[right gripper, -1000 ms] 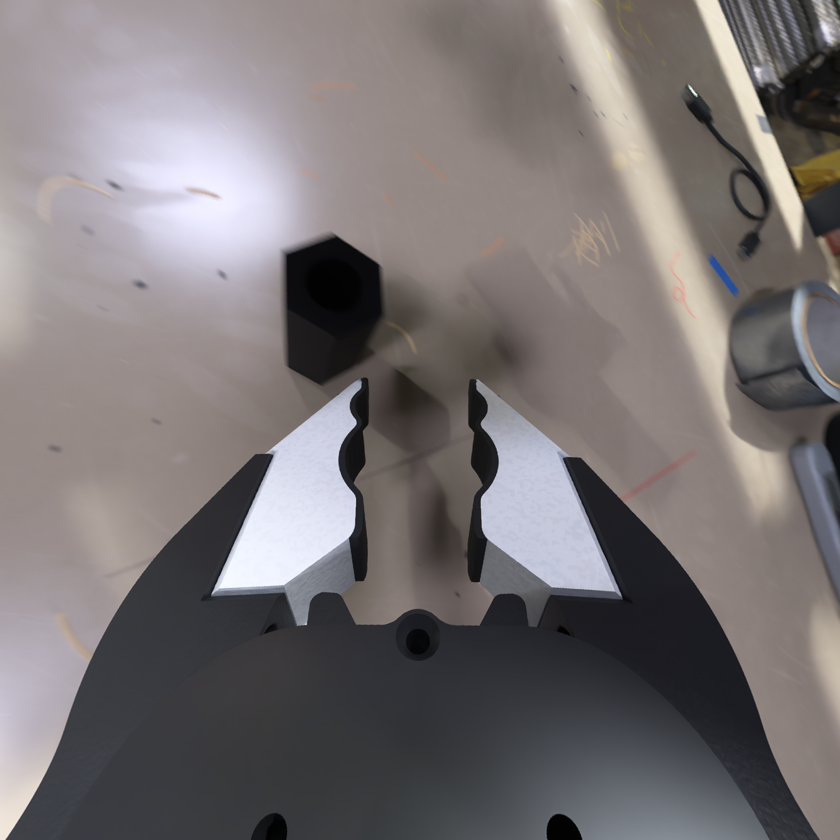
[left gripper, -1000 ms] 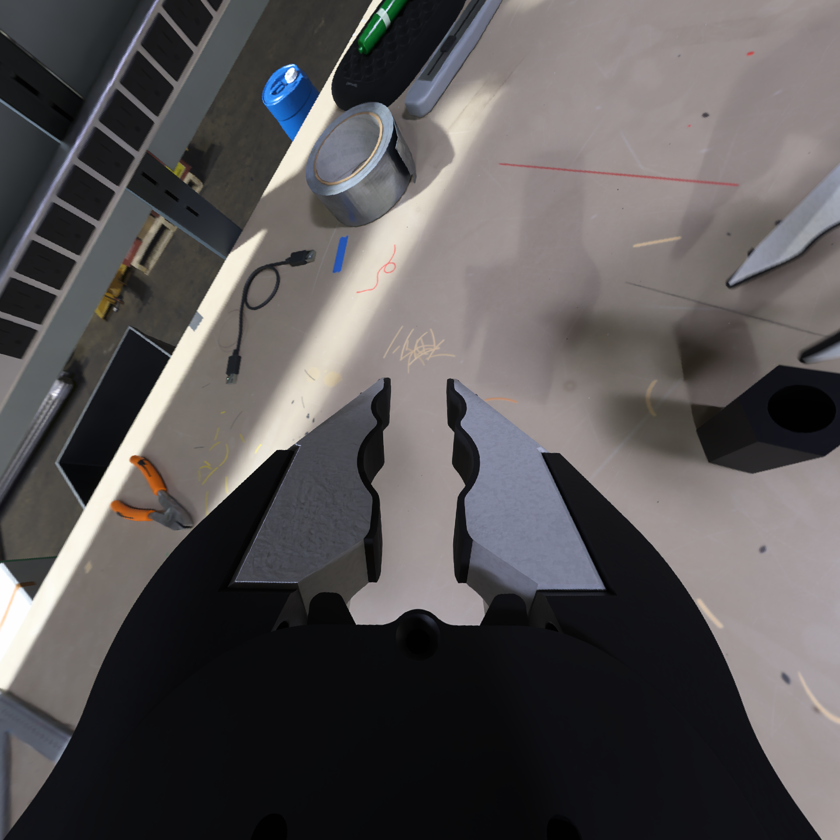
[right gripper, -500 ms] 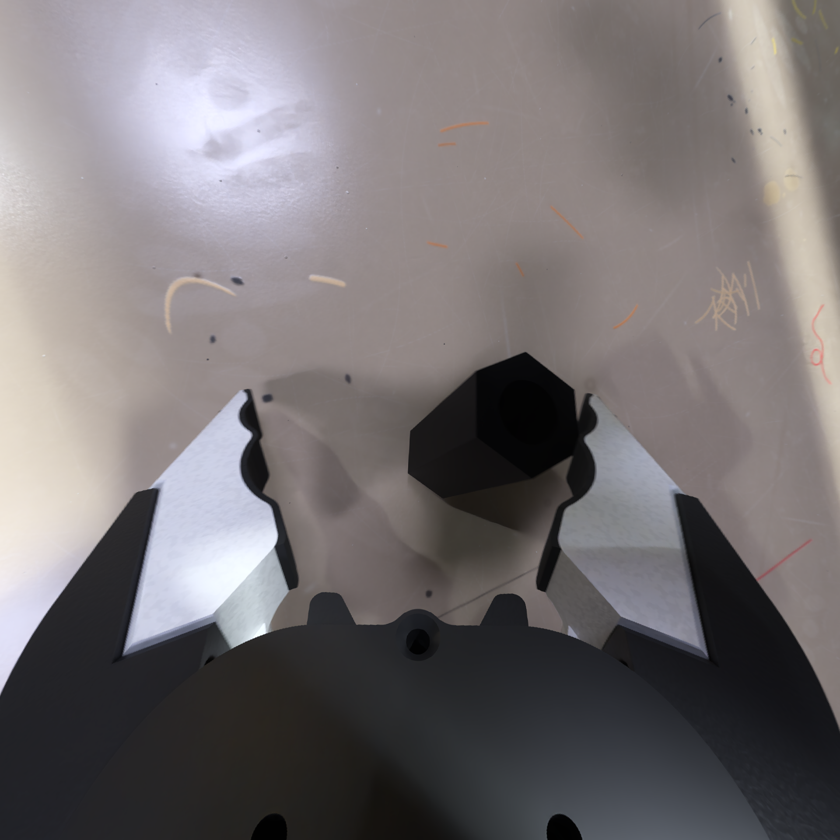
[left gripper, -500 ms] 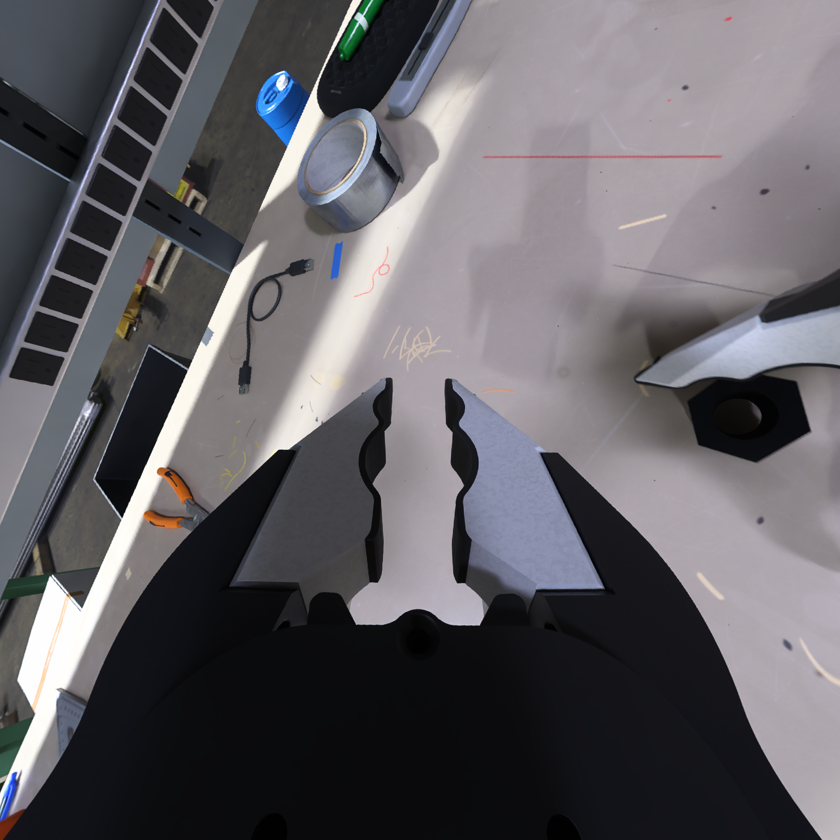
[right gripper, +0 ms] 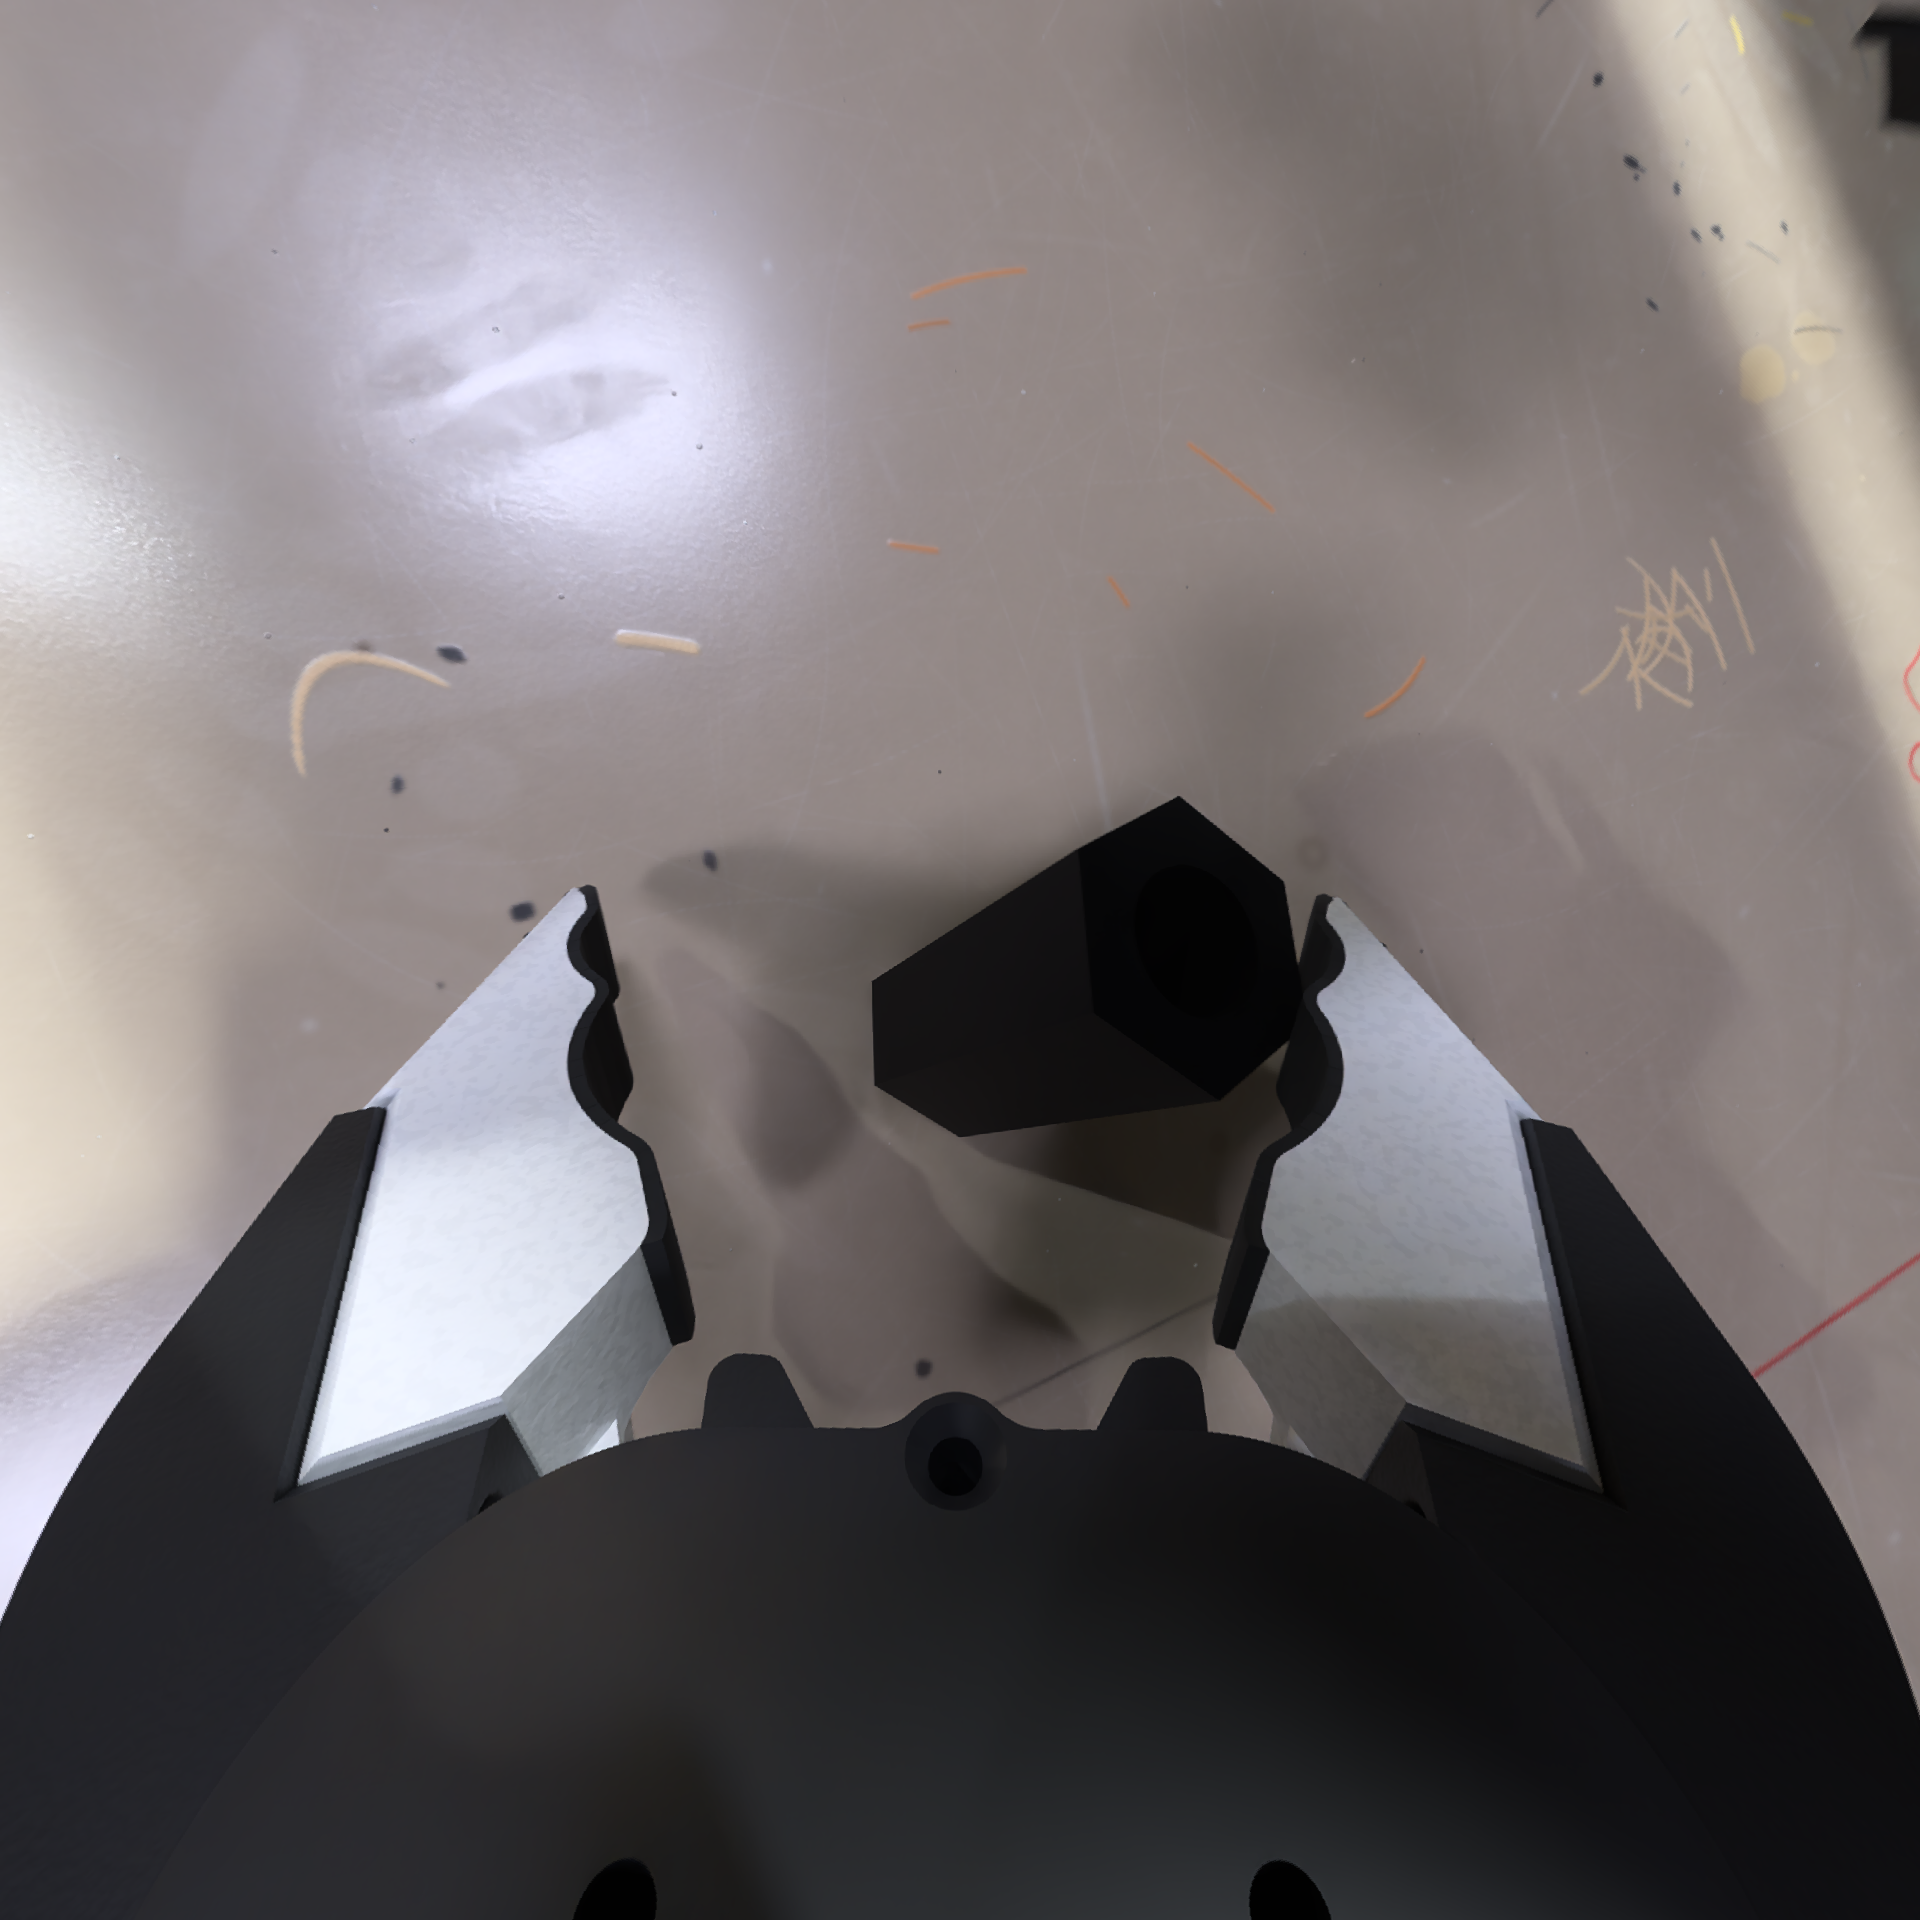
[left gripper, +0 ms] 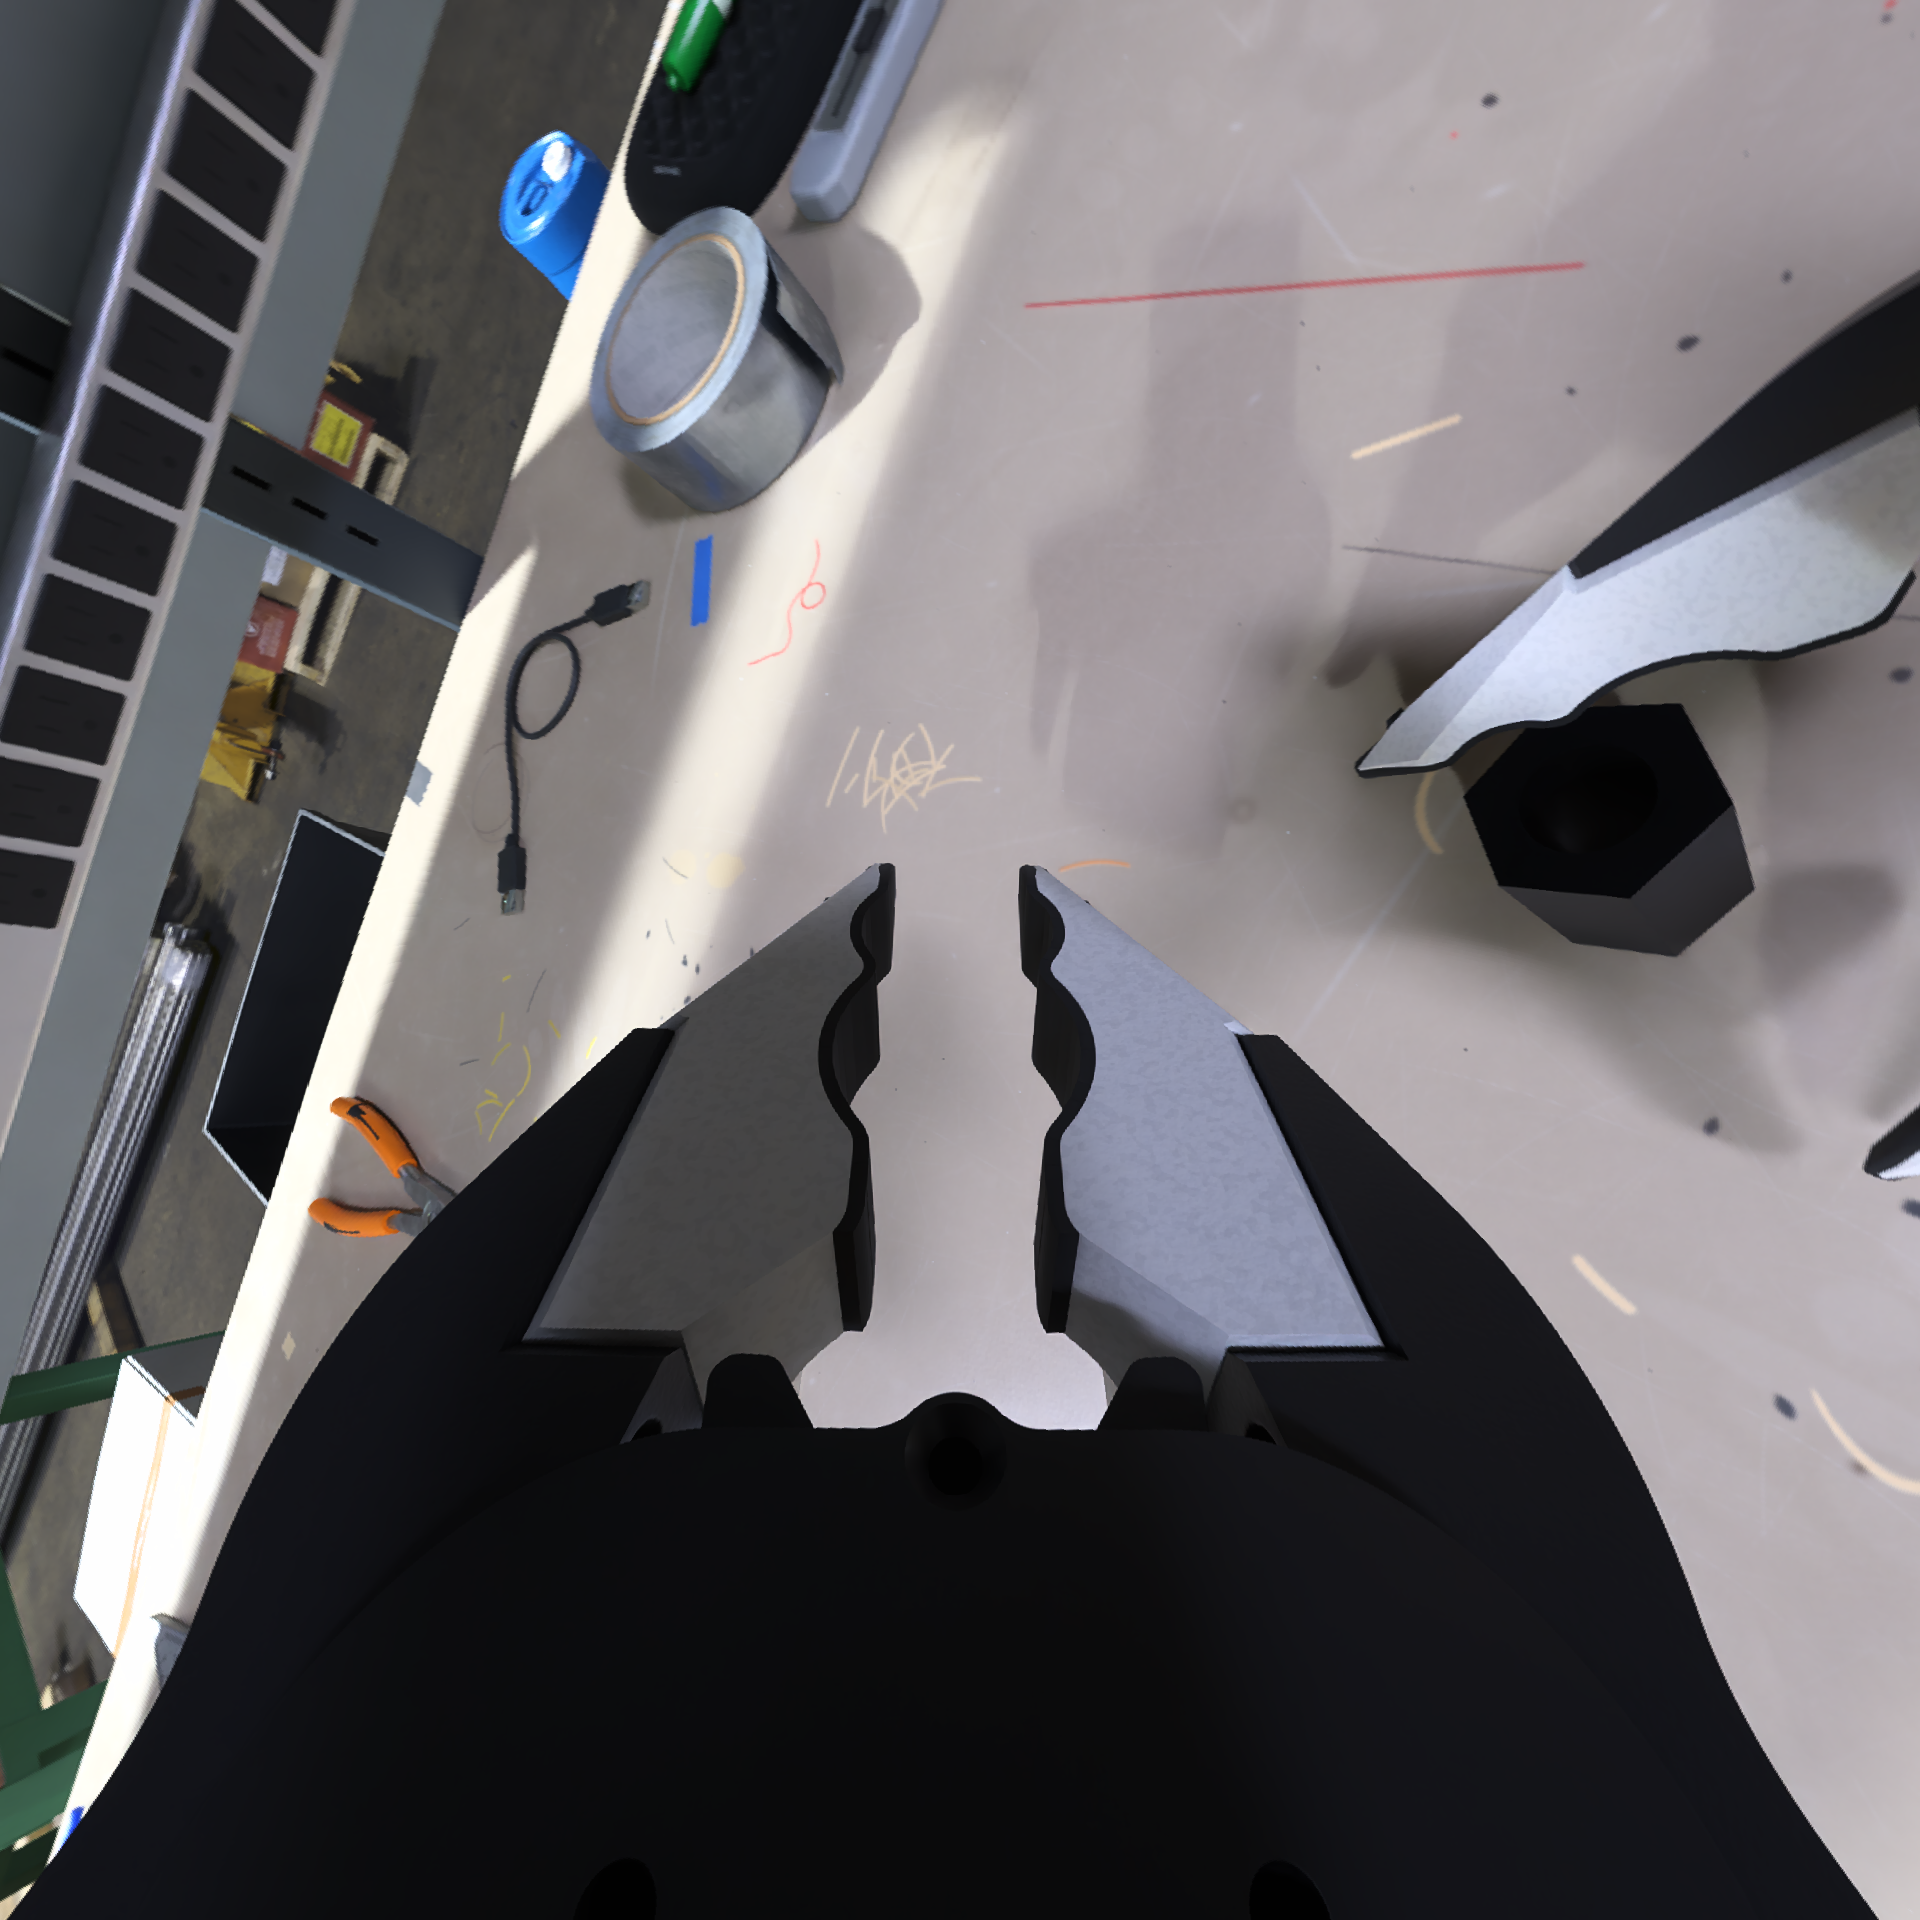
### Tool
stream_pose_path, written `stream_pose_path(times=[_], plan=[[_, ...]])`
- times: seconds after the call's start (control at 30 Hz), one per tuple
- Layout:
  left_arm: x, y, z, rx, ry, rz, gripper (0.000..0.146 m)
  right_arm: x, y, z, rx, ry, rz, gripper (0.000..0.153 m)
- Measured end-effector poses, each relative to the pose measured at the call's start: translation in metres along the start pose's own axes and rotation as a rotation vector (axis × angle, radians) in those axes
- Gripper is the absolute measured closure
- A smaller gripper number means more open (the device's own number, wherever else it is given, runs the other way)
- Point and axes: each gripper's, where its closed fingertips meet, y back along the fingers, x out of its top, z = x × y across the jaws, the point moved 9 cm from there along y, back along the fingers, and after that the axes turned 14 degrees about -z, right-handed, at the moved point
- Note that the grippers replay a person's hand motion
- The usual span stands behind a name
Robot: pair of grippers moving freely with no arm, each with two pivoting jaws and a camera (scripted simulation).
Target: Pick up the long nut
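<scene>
The long nut point(right gripper: 1081, 997) is a black hexagonal sleeve with a round bore, resting on the beige table. My right gripper point(right gripper: 956, 909) is open wide around it. The nut sits between the fingers, close against the right finger point(right gripper: 1351, 1039) and well clear of the left one. In the left wrist view the nut point(left gripper: 1621, 831) is at the right, with a right gripper finger point(left gripper: 1662, 644) reaching over its far edge. My left gripper point(left gripper: 956, 873) hangs over bare table to the nut's left, its jaws a narrow gap apart and empty.
Along the table's left edge lie a grey tape roll point(left gripper: 717, 364), a black USB cable point(left gripper: 540, 707), orange pliers point(left gripper: 379, 1174), a black pad with a green marker point(left gripper: 717, 104) and a grey knife point(left gripper: 862, 114). A blue can point(left gripper: 551, 203) and shelving are beyond the edge.
My right gripper has opened wide and moved over the nut, which now sits between its fingers. My left gripper has barely shifted and keeps the same narrow gap.
</scene>
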Motion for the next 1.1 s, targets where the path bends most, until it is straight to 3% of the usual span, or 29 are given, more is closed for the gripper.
stream_pose_path(times=[0.07, 0.23, 0.3, 0.4, 0.43, 0.7, 0.9, 1.0, 1.1], plan=[[0.001, -0.003, 0.004, -0.012, -0.020, -0.016, 0.122, 0.001, 0.000, -0.001, 0.008, 0.008, 0.010, 0.025], [0.005, -0.014, 0.012, -0.036, -0.040, -0.035, 0.122, 0.005, -0.005, -0.010, 0.040, 0.068, 0.056, 0.000], [0.009, -0.019, 0.015, -0.048, -0.035, -0.027, 0.122, 0.006, -0.001, -0.011, 0.026, 0.079, 0.083, 0.017], [0.017, -0.034, 0.023, -0.064, -0.031, -0.020, 0.122, 0.003, 0.008, -0.009, 0.014, 0.065, 0.125, 0.082], [0.021, -0.040, 0.026, -0.061, -0.040, -0.019, 0.122, 0.000, 0.010, -0.008, 0.012, 0.058, 0.132, 0.092], [0.055, -0.090, 0.046, 0.006, -0.107, -0.007, 0.119, -0.025, 0.022, 0.008, -0.029, 0.043, 0.119, 0.102], [0.062, -0.119, 0.061, 0.103, -0.170, -0.096, 0.119, -0.025, 0.025, 0.008, -0.069, 0.076, 0.123, 0.104], [0.062, -0.123, 0.064, 0.182, -0.164, -0.048, 0.137, -0.024, 0.026, 0.007, -0.087, 0.103, 0.118, 0.104], [0.060, -0.123, 0.064, 0.230, -0.158, -0.021, 0.145, -0.025, 0.026, 0.007, -0.088, 0.107, 0.128, 0.104]])
